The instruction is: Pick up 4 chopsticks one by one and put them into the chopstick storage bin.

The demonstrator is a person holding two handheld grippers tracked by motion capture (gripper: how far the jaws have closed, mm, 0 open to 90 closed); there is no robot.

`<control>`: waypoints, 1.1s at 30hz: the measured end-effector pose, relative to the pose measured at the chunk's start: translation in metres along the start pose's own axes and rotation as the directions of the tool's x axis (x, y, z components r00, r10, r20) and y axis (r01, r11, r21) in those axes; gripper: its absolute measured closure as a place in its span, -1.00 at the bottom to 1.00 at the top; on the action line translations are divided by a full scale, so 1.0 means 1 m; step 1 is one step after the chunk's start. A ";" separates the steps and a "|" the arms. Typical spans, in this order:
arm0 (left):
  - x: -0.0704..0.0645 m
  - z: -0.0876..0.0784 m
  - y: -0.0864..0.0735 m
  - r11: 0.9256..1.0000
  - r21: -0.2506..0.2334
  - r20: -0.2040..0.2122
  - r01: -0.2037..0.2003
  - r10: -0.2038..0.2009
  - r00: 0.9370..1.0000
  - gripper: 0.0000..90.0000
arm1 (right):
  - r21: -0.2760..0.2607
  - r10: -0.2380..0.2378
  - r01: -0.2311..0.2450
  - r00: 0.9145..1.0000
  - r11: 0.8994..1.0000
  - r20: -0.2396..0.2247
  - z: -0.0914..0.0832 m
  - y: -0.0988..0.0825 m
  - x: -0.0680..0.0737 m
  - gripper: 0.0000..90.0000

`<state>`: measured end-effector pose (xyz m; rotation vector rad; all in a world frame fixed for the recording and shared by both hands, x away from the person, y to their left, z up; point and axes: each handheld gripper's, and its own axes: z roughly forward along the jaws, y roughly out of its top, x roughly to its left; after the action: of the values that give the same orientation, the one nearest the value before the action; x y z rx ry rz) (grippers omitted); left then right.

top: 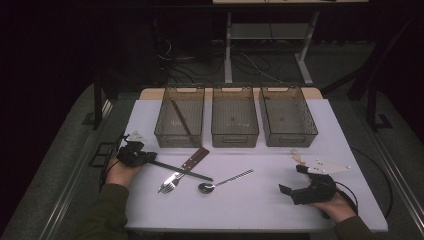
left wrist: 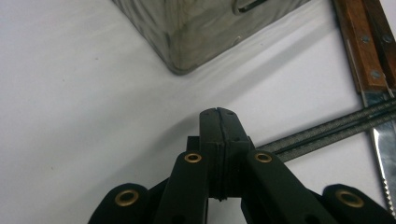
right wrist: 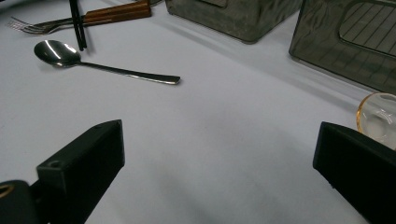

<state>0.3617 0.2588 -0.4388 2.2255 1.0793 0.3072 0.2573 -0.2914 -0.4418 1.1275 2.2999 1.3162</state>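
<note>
Your surface [top: 260,200] is a white sheet, and everything here is placed against the middle bin [top: 234,117] of three clear plastic bins standing in a row along its far side. The left bin [top: 180,117] stands just beside it and has one dark chopstick lying slantwise inside; the right bin [top: 287,116] stands on its other side. Nearer to you than the middle bin, and off toward the left bin, your left hand-held gripper [top: 146,158] has its jaws pressed together on the end of a pair of black chopsticks [top: 182,171]; in the left gripper view the two sticks run out from the closed jaws side by side across the surface. They lie across a fork [top: 170,183] and a wooden-handled knife [top: 192,161], which rest together in front of the gap between the left and middle bins. A spoon [top: 225,181] lies straight in front of the middle bin, bowl toward the fork, just past the chopstick tips. Your right hand-held gripper [top: 292,180] rests well to the right of the middle bin, near your edge, its jaws spread wide with nothing between them. A small clear glass [right wrist: 378,119] with a gold rim stands just beside its right jaw.
</note>
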 end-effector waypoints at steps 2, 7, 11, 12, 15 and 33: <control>-0.001 -0.001 -0.001 1.000 0.002 0.004 0.004 -0.004 1.000 1.00 | 0.000 0.000 0.000 1.000 1.000 0.000 0.000 0.000 0.000 -0.96; -0.005 -0.004 -0.003 1.000 0.013 0.008 -0.001 0.001 1.000 1.00 | -0.002 0.000 0.000 1.000 1.000 -0.001 0.000 0.000 0.000 -0.96; -0.008 -0.005 -0.004 1.000 0.027 0.007 -0.013 0.013 1.000 1.00 | -0.003 -0.002 0.002 1.000 1.000 -0.001 -0.001 0.000 0.000 -0.96; -0.009 -0.006 -0.004 0.999 0.030 0.005 -0.011 0.011 1.000 1.00 | -0.004 -0.003 0.003 1.000 1.000 -0.002 -0.001 0.000 0.000 -0.96; -0.011 -0.007 -0.007 1.000 0.026 0.009 -0.010 0.010 1.000 1.00 | -0.004 -0.002 0.002 1.000 1.000 -0.002 -0.001 0.000 0.000 -0.96; -0.025 -0.021 -0.025 1.000 0.023 0.043 0.001 -0.002 0.999 1.00 | -0.008 -0.007 0.007 1.000 1.000 -0.006 -0.001 0.001 0.001 -0.96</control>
<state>0.3207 0.2609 -0.4368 2.2415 1.0665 0.2469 0.2567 -0.2909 -0.4401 1.1138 2.2981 1.3271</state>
